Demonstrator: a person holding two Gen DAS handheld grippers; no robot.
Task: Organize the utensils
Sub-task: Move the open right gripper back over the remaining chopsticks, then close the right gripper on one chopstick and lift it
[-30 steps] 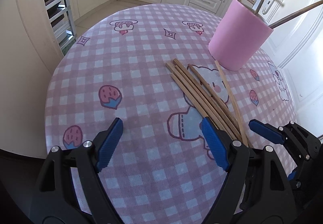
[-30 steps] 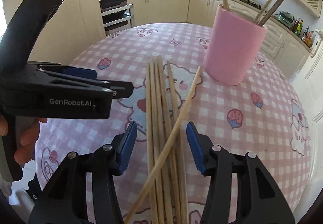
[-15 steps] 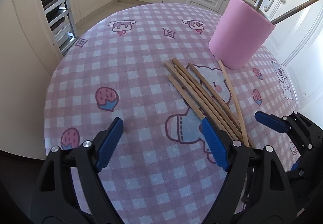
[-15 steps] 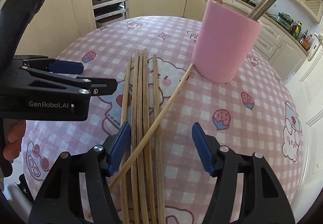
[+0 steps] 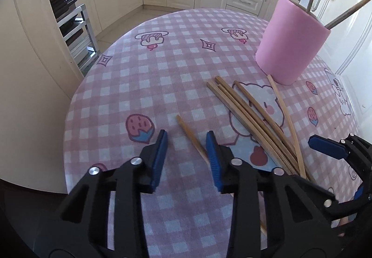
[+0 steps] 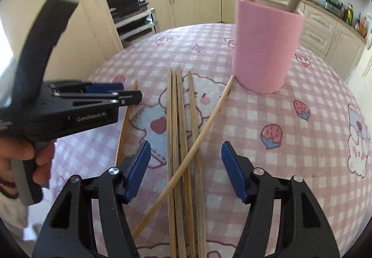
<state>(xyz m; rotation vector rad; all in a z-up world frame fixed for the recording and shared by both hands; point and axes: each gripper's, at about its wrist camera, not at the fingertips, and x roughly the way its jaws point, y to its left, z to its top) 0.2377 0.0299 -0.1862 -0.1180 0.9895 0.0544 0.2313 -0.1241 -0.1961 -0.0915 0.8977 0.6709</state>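
Wooden chopsticks are being sorted here, and one lone chopstick [image 5: 190, 136] has been drawn aside from the pile and lies between the jaws of the left gripper [image 5: 187, 155]. Those jaws have just been closing and stand narrowed around it; whether the pads actually press on it cannot be told. The right gripper [image 6: 186, 165] is held low over the main bundle of chopsticks [image 6: 180, 137], its jaws having lately widened; they straddle the sticks, open, touching none. A paler stick [image 6: 204, 125] lies crossed over the bundle, probably the likeliest next pick. Farther off on the checked bench [image 5: 162, 67], the pink holder [image 5: 290, 46] stands upright with several sticks already inside, just beyond the bundle's far ends.
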